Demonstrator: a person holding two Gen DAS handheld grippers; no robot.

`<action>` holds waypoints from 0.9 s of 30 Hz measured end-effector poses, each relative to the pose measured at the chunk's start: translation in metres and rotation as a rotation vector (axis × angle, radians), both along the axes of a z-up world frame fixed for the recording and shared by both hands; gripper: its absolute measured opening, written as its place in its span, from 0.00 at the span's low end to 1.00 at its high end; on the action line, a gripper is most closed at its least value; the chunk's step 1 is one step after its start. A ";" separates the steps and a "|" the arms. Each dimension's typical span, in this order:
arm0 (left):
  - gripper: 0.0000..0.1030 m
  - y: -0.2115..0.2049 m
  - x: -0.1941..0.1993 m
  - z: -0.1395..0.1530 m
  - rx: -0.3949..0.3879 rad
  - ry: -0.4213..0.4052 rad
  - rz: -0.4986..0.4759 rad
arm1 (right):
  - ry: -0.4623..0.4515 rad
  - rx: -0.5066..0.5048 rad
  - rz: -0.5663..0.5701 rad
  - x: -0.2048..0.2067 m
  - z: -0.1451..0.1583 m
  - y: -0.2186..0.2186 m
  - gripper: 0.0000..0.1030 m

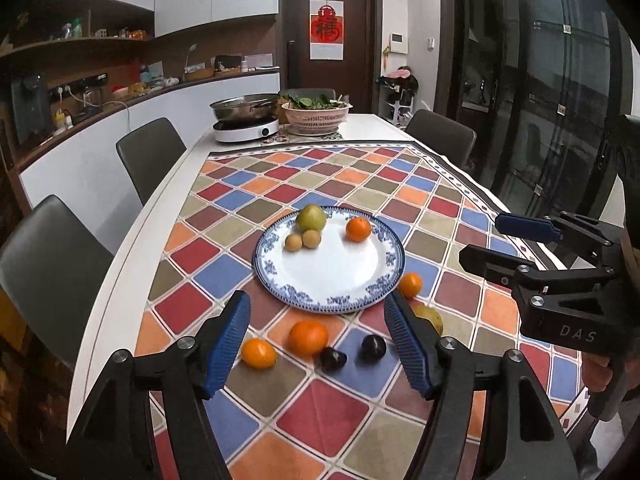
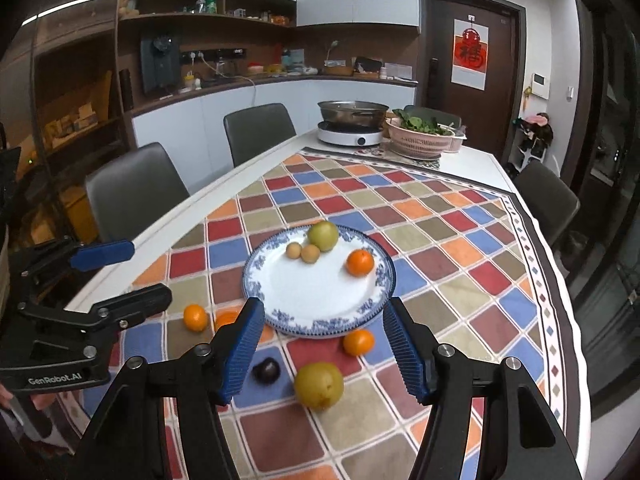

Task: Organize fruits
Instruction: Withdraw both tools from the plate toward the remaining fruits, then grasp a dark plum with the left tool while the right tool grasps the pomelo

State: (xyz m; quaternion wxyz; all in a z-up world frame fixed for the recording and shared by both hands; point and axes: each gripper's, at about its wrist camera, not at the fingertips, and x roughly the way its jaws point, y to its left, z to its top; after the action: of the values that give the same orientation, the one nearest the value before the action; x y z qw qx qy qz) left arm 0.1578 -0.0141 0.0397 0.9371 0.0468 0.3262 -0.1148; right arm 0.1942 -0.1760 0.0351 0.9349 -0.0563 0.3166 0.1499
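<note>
Currently left gripper (image 1: 316,344) wide open, empty, over loose oranges (image 1: 308,337) and plums (image 1: 373,347), plate (image 1: 320,296) beyond, right gripper (image 2: 324,348) equally open above what's probably a pear (image 2: 319,385); round fruit could roll off-grip.

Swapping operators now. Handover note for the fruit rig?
Left gripper: open, empty, above the near fruit.
Right gripper: open, empty, at the plate's near edge.
Done: on the plate sit a green fruit, two small tan fruits and one orange.
Left, on the tablecloth: three oranges, two dark plums, one yellow-green fruit.
</note>
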 end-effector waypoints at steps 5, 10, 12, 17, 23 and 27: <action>0.66 0.004 -0.012 -0.014 0.001 -0.016 0.016 | -0.015 -0.025 -0.010 -0.015 -0.011 0.001 0.61; 0.66 0.006 -0.019 -0.029 0.009 -0.018 0.022 | -0.047 -0.063 -0.031 -0.027 -0.023 0.003 0.61; 0.66 0.005 -0.021 -0.035 0.015 -0.019 0.016 | -0.048 -0.068 -0.033 -0.030 -0.028 0.003 0.61; 0.66 0.003 -0.023 -0.049 0.022 -0.015 -0.013 | 0.008 -0.061 -0.029 -0.032 -0.049 0.001 0.61; 0.60 -0.002 -0.017 -0.065 0.025 0.003 -0.054 | 0.068 -0.044 -0.022 -0.026 -0.069 -0.001 0.61; 0.57 -0.003 -0.007 -0.078 0.018 0.046 -0.068 | 0.097 -0.041 -0.019 -0.021 -0.080 0.000 0.61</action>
State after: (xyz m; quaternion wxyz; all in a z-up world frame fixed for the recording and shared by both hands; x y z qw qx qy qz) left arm 0.1509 -0.0168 -0.0387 0.9244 0.0636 0.3471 -0.1449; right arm 0.1734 -0.1764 -0.0448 0.9186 -0.0652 0.3649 0.1372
